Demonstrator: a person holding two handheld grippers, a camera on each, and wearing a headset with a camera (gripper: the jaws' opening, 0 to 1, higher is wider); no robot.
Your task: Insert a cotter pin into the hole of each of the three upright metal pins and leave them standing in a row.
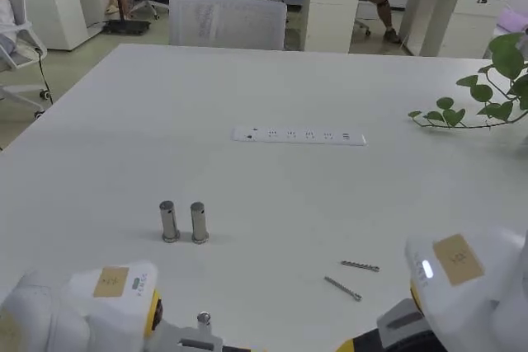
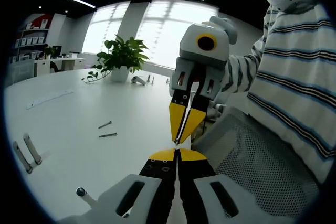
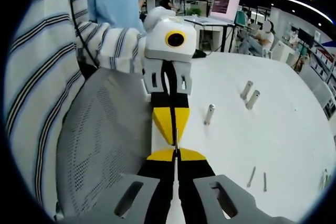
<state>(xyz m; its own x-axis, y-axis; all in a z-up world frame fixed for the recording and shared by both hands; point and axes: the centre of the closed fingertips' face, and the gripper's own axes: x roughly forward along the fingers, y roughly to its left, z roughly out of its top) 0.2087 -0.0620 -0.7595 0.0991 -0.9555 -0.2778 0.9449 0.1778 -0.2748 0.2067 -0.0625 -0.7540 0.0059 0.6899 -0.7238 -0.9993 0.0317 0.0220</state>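
Observation:
Two upright metal pins point(image 1: 169, 222) point(image 1: 199, 222) stand side by side on the white table point(image 1: 272, 187). A third metal pin point(image 1: 204, 317) stands alone near the front edge, also seen upright in the right gripper view point(image 3: 209, 114). Two cotter pins point(image 1: 360, 266) point(image 1: 342, 288) lie flat to the right. Off the table's edge, my right gripper point(image 3: 177, 151) is shut on a thin cotter pin point(image 3: 177, 139) that points at my left gripper point(image 2: 177, 153). The left jaws are shut, tip to tip with the right gripper point(image 2: 177, 140); whether they pinch the pin is unclear.
A white power strip point(image 1: 299, 136) lies mid-table and a leafy plant point(image 1: 487, 96) trails in from the right. A grey mesh chair point(image 2: 247, 150) sits just below the grippers beside the table edge. A striped sleeve point(image 2: 294, 77) is behind the right gripper.

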